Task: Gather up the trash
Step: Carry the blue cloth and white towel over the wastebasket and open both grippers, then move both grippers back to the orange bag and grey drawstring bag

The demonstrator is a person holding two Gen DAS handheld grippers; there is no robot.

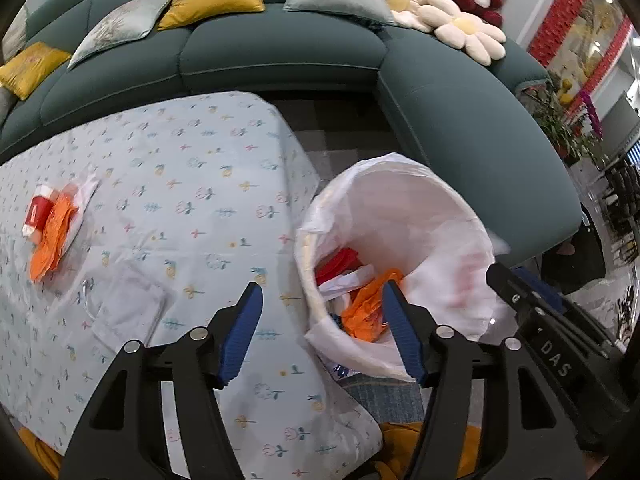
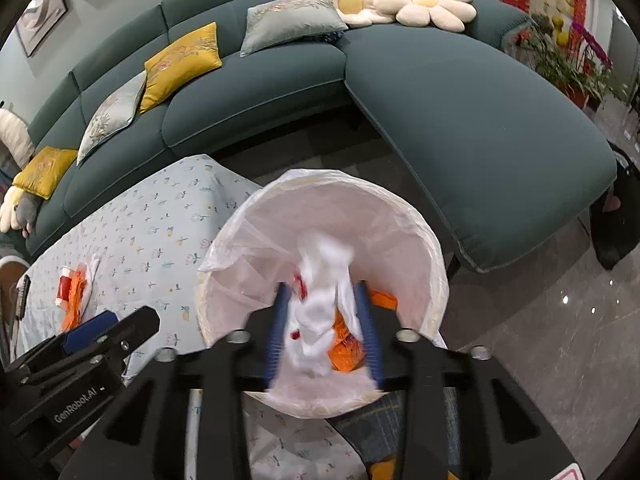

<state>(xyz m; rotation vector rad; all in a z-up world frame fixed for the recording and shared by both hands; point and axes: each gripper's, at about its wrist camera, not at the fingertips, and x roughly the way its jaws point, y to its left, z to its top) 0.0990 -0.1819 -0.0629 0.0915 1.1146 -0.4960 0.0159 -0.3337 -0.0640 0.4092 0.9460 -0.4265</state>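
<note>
Round white trash bin (image 2: 424, 236), lined with a thin, crinkled, translucent white plastic bag, standing on the floor just beside the corner of the table (image 1: 208, 168). Inside the bin: crumpled orange paper (image 1: 366, 308), a red piece, white scraps. Table draped in a pale blue cloth printed with small flowers and leaves, soft folds hanging at its corner.

Right claw (image 2: 324, 328) tilted steeply down over the bin's mouth, at 6 o'clock in its own view. Ribbed blue pads (image 2: 280, 320) on black angular fingers, standing apart. Between them a crumpled white plastic wrapper (image 2: 320, 312) with red marks, blurred; cannot tell whether the pads touch it.

Left claw (image 1: 320, 336) also tilted steeply down, jaws wide apart and holding nothing. One blue pad over the tablecloth, the other over the near rim of the bin.

More trash on the table at 9 o'clock in the left view: a small red and white carton (image 1: 38, 214) touching a wad of crumpled orange paper (image 1: 56, 236), both on a thin clear plastic film. Nearer the left claw, a flat white napkin (image 1: 128, 312) and clear plastic film, hard to make out against the cloth.

Beyond, at 12 o'clock, a curved dark teal fabric sofa (image 1: 280, 48) with mustard and grey-green cushions, cream daisy-shaped pillows and a red and white plush toy. Glossy grey stone floor at 3 o'clock in the right view.
</note>
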